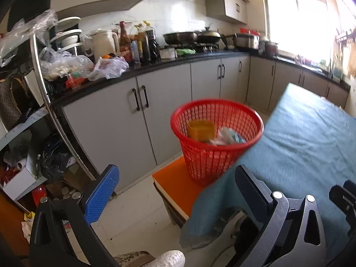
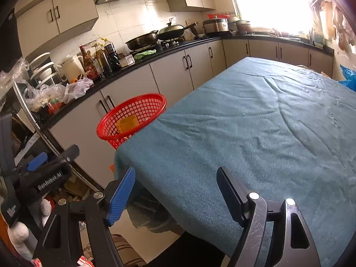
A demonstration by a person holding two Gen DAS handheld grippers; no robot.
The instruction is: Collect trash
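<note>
Kitchen cabinets run along the back wall under a black counter (image 1: 169, 61), and we read it from the left: a heap of plastic bags (image 1: 73, 65), one cream kettle (image 1: 104, 42), a cluster of sauce bottles (image 1: 139, 42), then two pans (image 1: 191, 36) on the hob and one steel cooker (image 1: 247, 40) near the bright window. On the floor side, one red mesh basket (image 1: 217, 138) stands on an orange-topped stool (image 1: 178, 184), just beside the corner of a table draped in teal cloth (image 2: 255, 129). We see two lots of trash inside the basket: one yellow box (image 1: 201, 130) on the left and a crumpled white and pale blue bundle (image 1: 229, 136) to its right. Our left hand-held gripper (image 1: 175, 191) is spread wide with nothing between its fingers; the basket sits ahead of it, above the gap and well apart from both fingers. Our right hand-held gripper (image 2: 175, 195) is also spread and empty, poised over the near edge of the cloth, with the basket (image 2: 131, 120) ahead and to its left, half hidden behind the table corner. In the right wrist view, the left hand-held gripper (image 2: 44, 169) shows at the far left.
</note>
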